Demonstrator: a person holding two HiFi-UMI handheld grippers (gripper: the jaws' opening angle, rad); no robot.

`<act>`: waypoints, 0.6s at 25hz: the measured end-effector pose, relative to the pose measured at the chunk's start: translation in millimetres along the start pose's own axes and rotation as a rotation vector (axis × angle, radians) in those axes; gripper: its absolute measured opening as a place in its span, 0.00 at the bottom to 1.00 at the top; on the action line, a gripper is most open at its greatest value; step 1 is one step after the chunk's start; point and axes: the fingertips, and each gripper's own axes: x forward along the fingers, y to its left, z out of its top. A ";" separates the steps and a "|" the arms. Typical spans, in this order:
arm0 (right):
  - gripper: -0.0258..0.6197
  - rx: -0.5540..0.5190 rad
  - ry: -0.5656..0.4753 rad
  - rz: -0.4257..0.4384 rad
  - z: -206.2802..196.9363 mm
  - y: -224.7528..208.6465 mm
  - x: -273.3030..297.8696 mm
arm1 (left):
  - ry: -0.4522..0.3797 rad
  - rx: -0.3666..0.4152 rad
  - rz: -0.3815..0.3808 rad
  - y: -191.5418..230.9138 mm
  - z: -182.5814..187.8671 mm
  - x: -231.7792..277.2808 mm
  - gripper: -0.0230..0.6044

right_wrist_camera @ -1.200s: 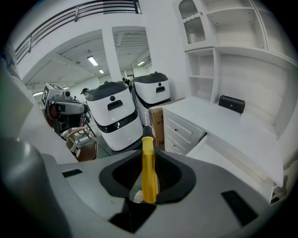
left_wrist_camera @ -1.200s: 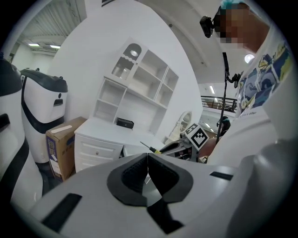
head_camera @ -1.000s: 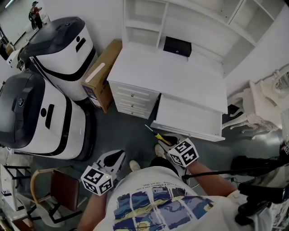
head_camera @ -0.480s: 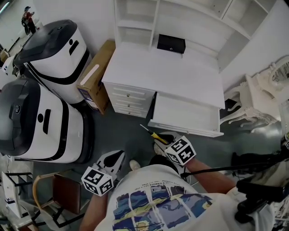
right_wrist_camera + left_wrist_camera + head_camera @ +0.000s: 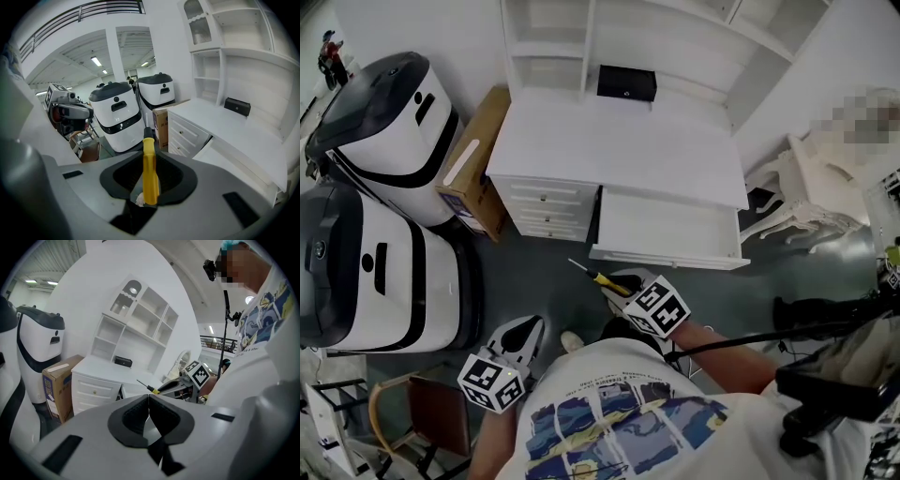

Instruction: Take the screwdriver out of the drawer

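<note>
Clearly the taking-out itself is done. The screwdriver (image 5: 593, 277) is clear of the drawer (image 5: 667, 223) and clamped in the right hand-held gripper (image 5: 619, 286), whose jaws are partly closed on its yellow handle. In the right gripper view the handle runs straight up between the pads toward 12 o'clock. In the head view the tool hangs over the grey floor (image 5: 539, 272), just off the drawer's front edge at about 7 o'clock from it, with its tip aimed toward 10 o'clock.

The drawer stands pulled open under the white worktop (image 5: 609, 141) and looks bare inside from here. The left hand-held gripper (image 5: 520, 336) sits at 8 o'clock from the right one, its jaws pressed together with nothing between them.

I judge that only the finish remains: carrying the tool away or setting it down. That calls for a firm squeeze, since the long shaft sticks out ahead and could swing. It also needs a free landing spot, perhaps the worktop at 12 o'clock. The idle left one could push the drawer shut.
</note>
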 end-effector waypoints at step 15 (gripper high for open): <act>0.20 -0.004 -0.006 0.013 -5.6 6.9 -4.1 | 0.026 0.011 -0.004 -8.1 -6.9 -3.1 0.06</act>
